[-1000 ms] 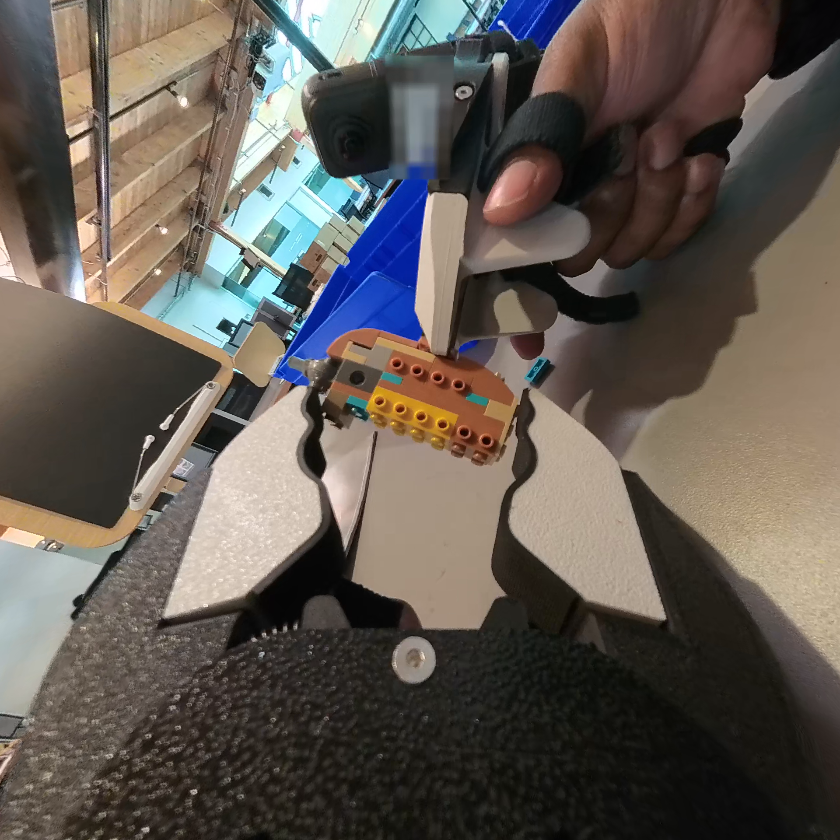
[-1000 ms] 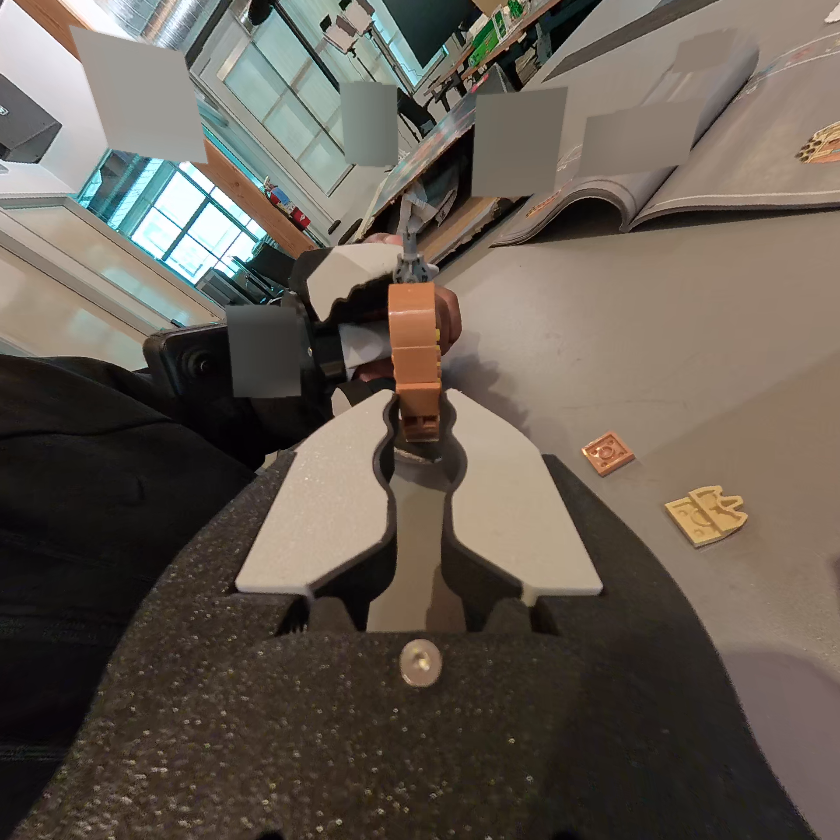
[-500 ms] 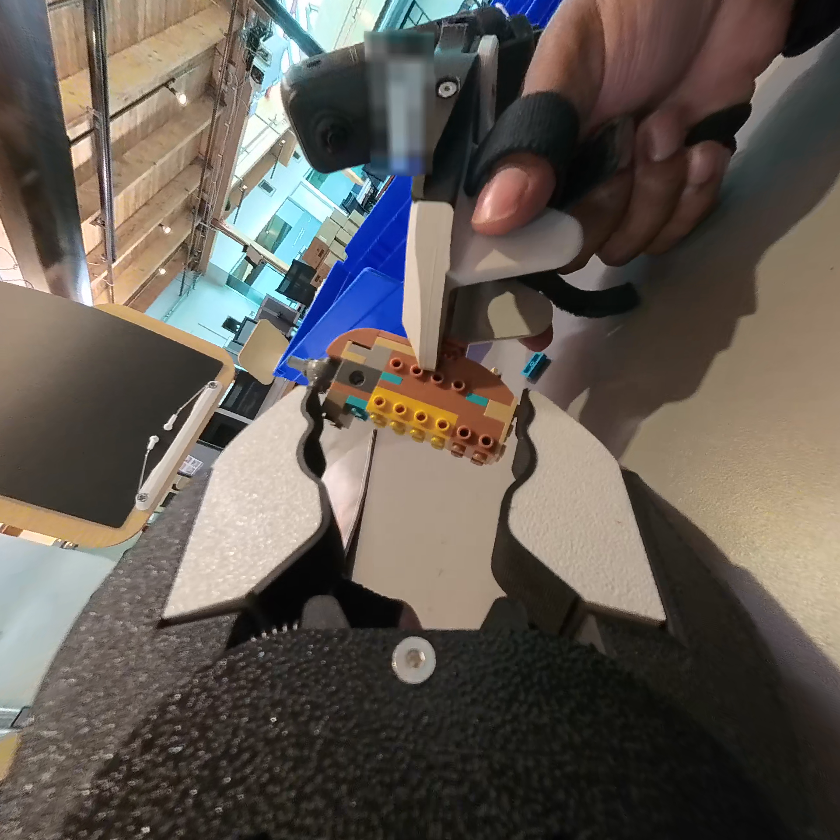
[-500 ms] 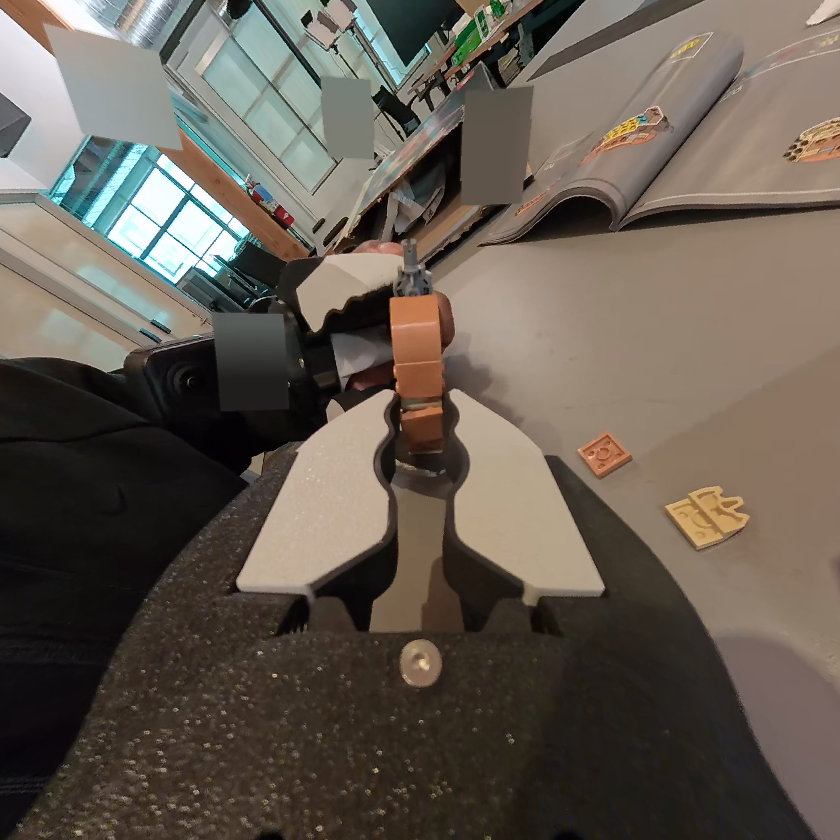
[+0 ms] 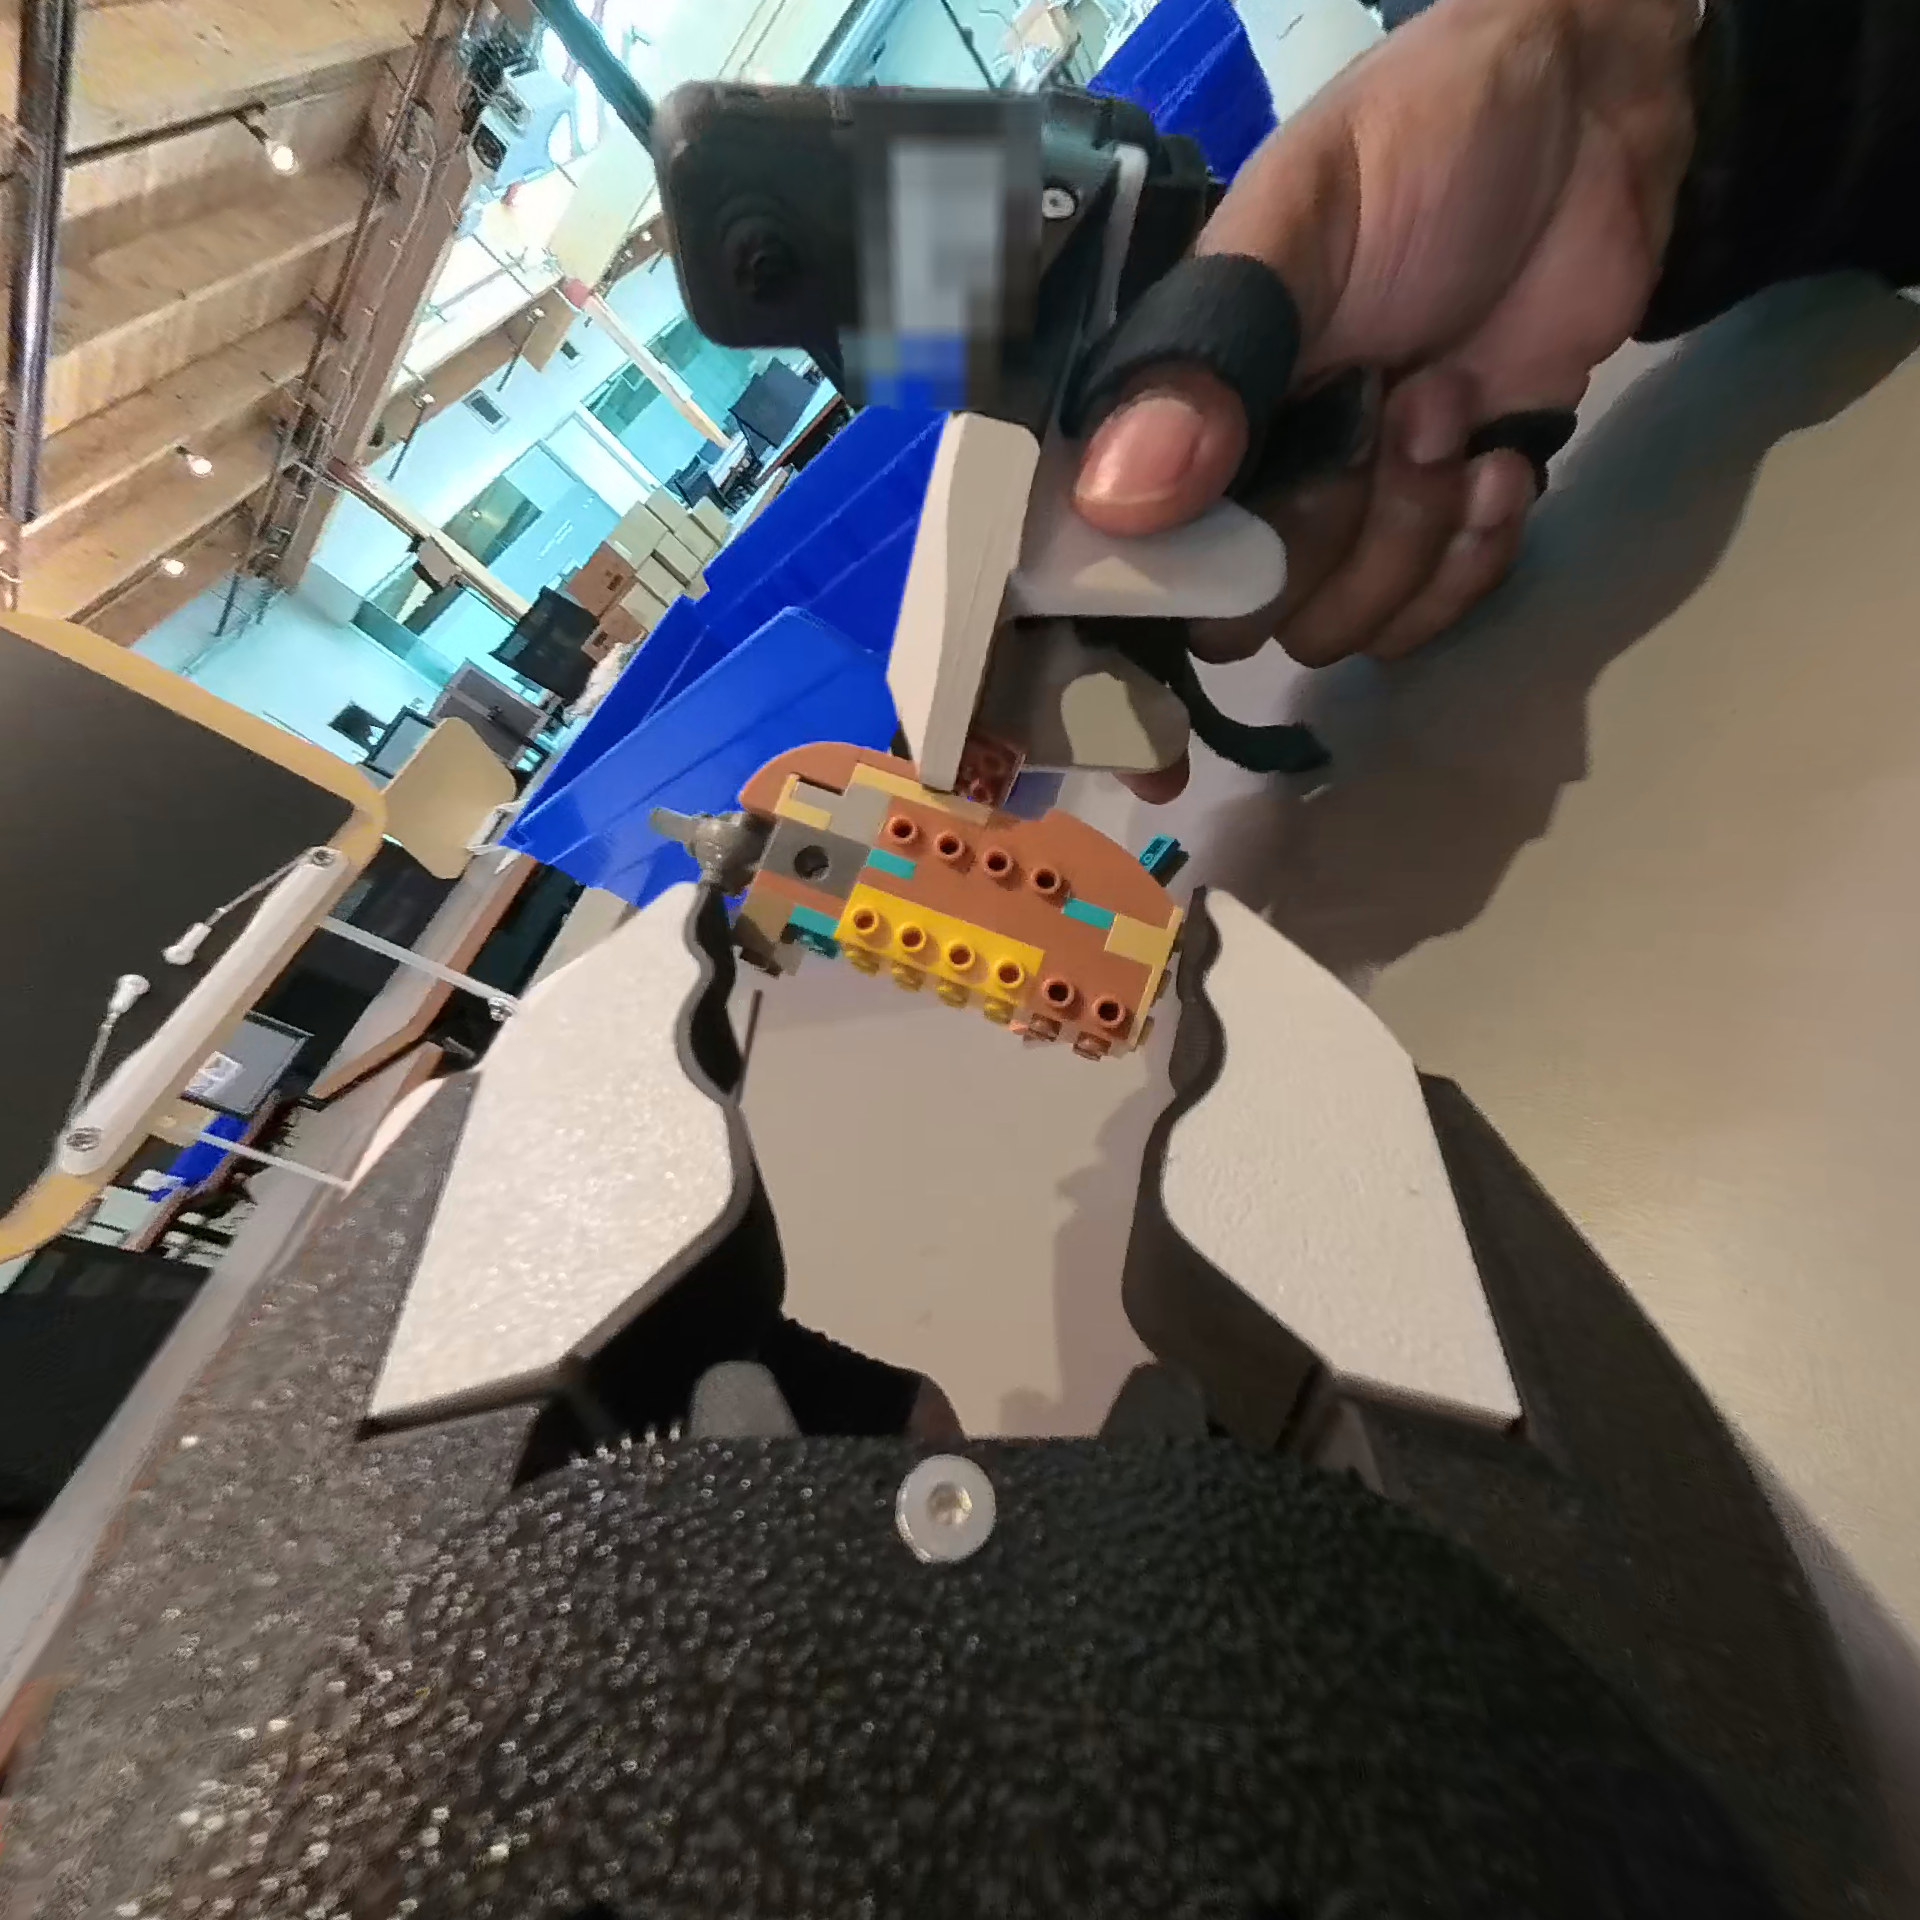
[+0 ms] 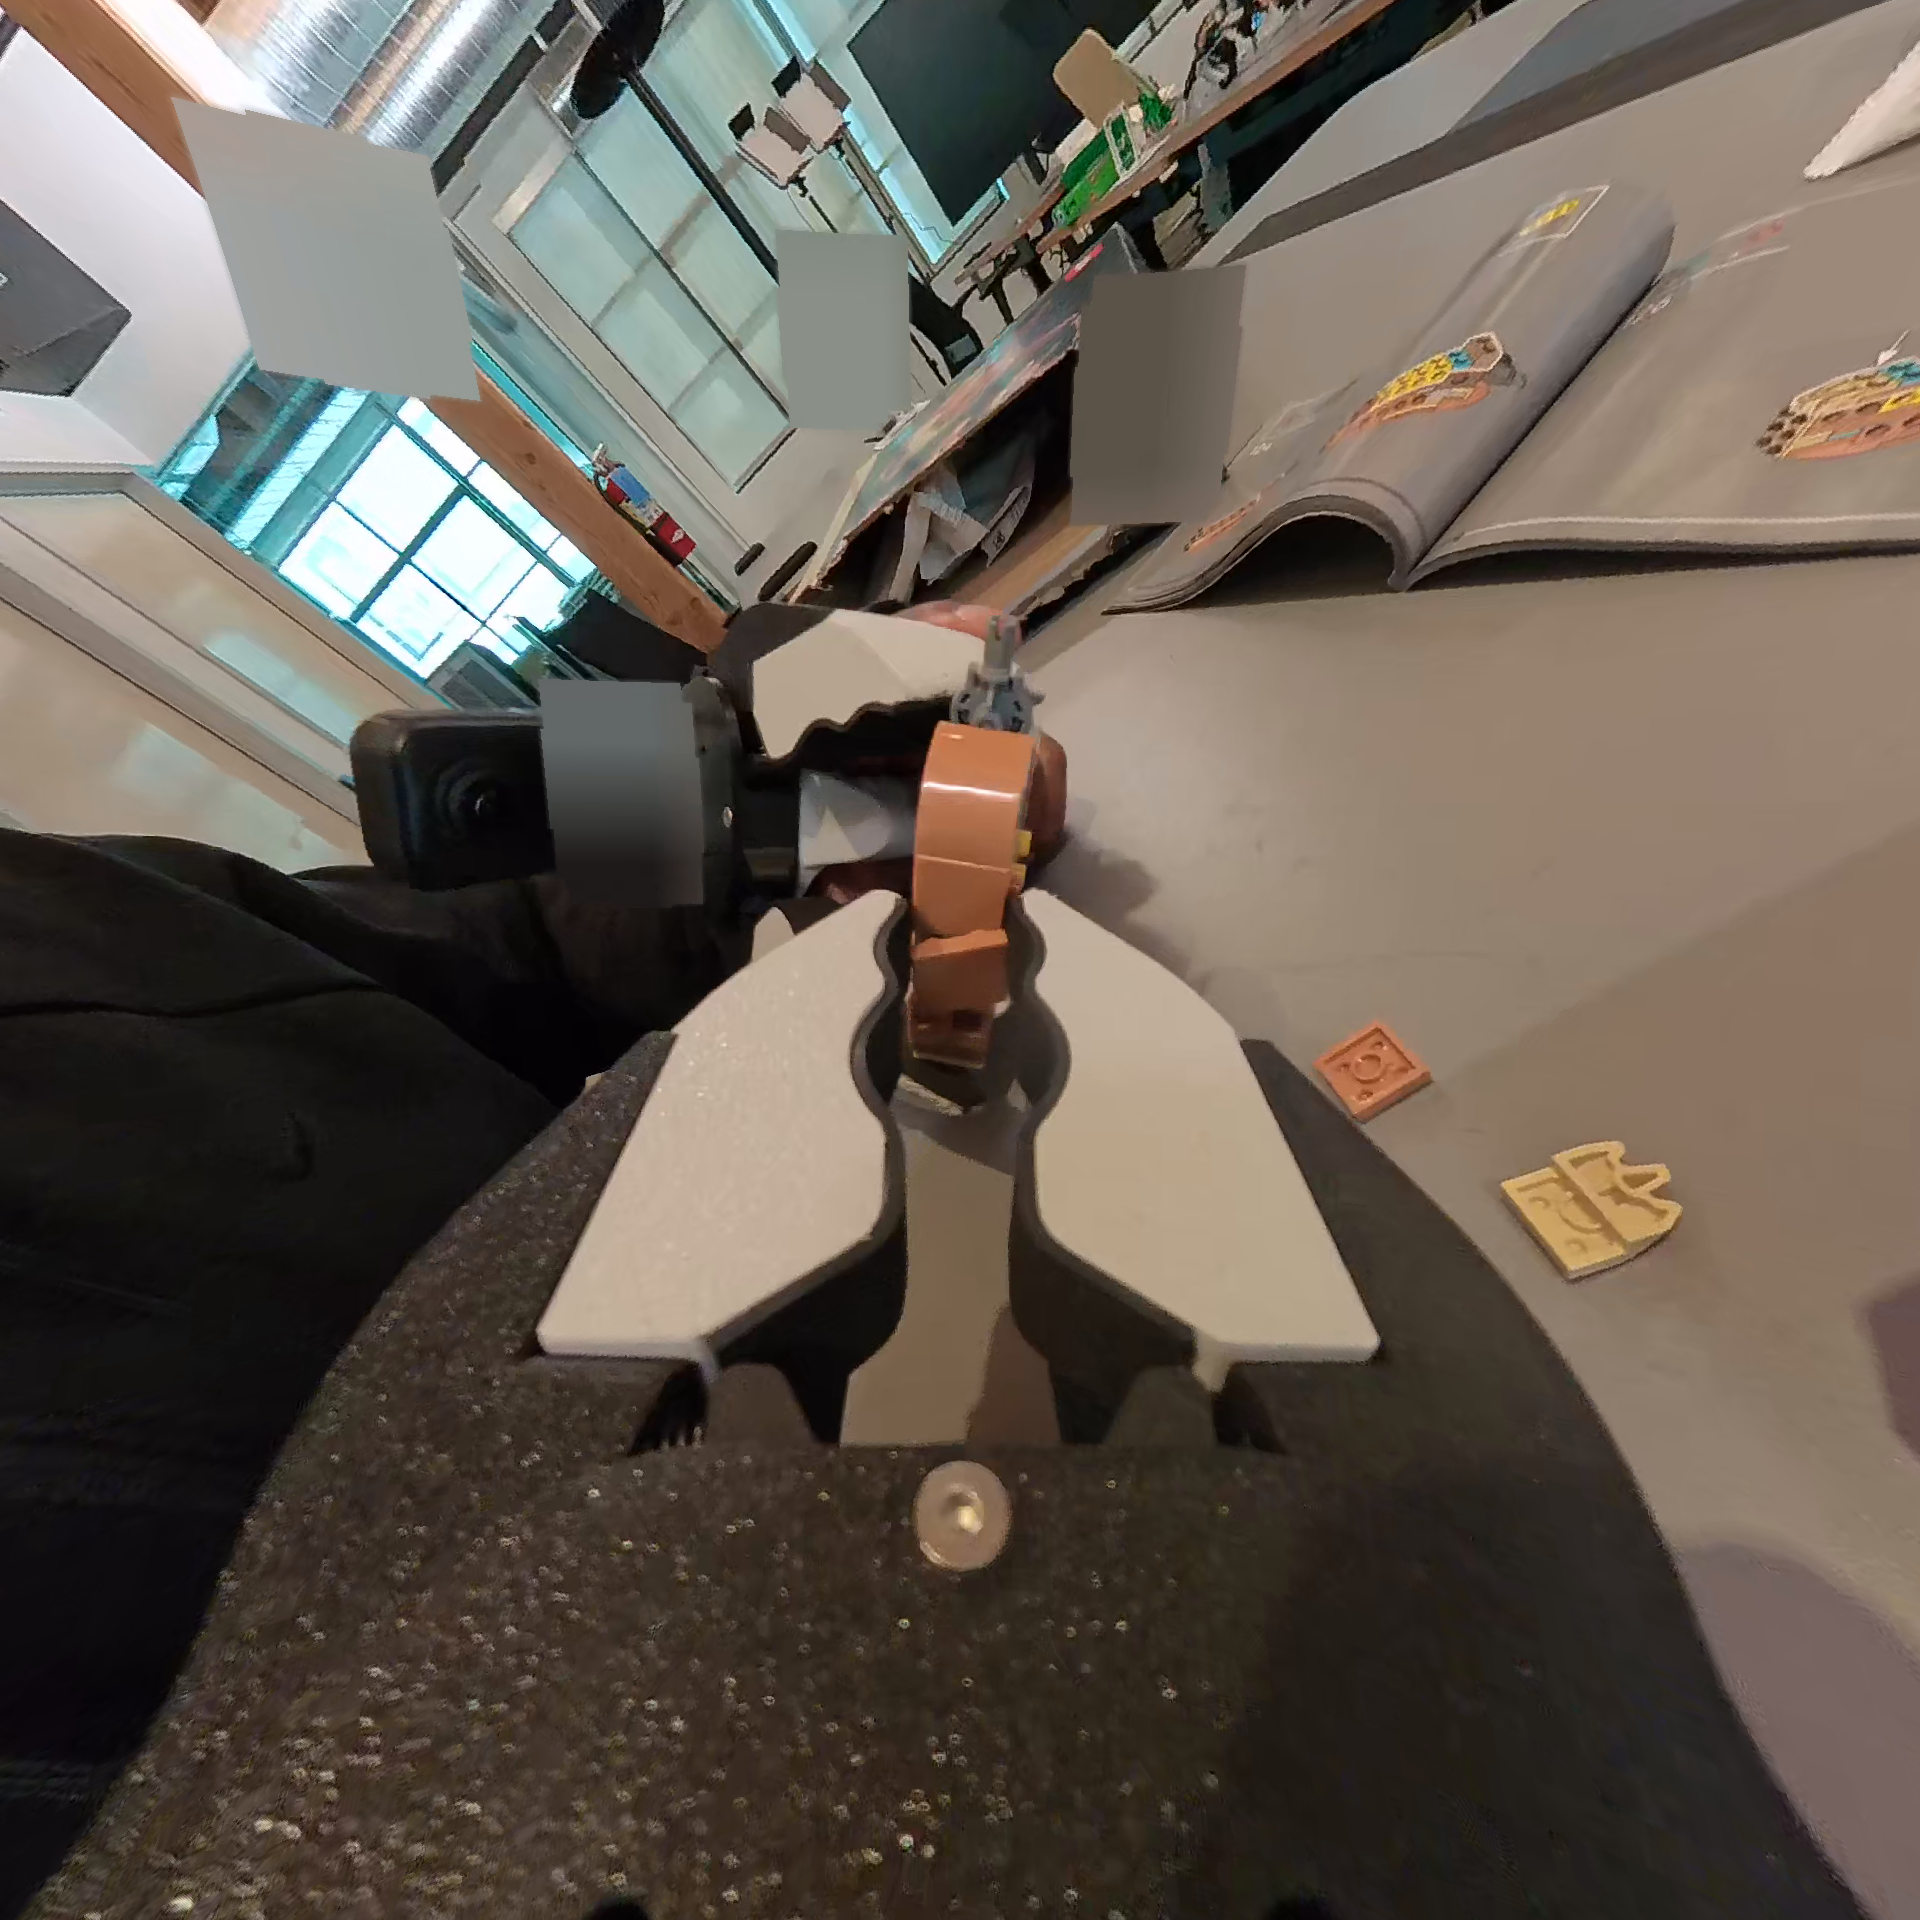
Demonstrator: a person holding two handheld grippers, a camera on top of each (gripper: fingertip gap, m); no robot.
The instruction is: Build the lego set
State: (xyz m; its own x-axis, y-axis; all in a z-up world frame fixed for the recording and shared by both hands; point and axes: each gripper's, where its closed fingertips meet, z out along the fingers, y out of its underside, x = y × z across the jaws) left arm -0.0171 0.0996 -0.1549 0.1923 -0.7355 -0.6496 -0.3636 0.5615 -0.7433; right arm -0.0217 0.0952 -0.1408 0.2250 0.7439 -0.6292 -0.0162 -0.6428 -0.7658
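Note:
My left gripper (image 5: 951, 925) is shut on a brown, yellow, tan and teal lego assembly (image 5: 966, 883) and holds it by its two ends above the table. A grey pin (image 5: 717, 836) sticks out of its left end. My right gripper (image 6: 961, 920) is shut on a small brown brick (image 6: 956, 997) and presses it against the assembly's curved brown edge (image 6: 971, 821). In the left wrist view the right gripper (image 5: 966, 769) comes down from above with the small brown brick (image 5: 992, 774) at the assembly's top edge. The left gripper also shows behind the assembly in the right wrist view (image 6: 862, 675).
An open instruction booklet (image 6: 1558, 416) lies at the back right of the grey table (image 6: 1455, 779). A brown square plate (image 6: 1371, 1068) and a tan piece (image 6: 1590, 1210) lie loose to the right. A small teal piece (image 5: 1158, 854) and blue bins (image 5: 748, 707) lie beyond the assembly.
The right gripper has shifted slightly along the assembly's top edge, and its small brown brick now shows there. The left gripper has kept its hold, with the assembly tilted a little.

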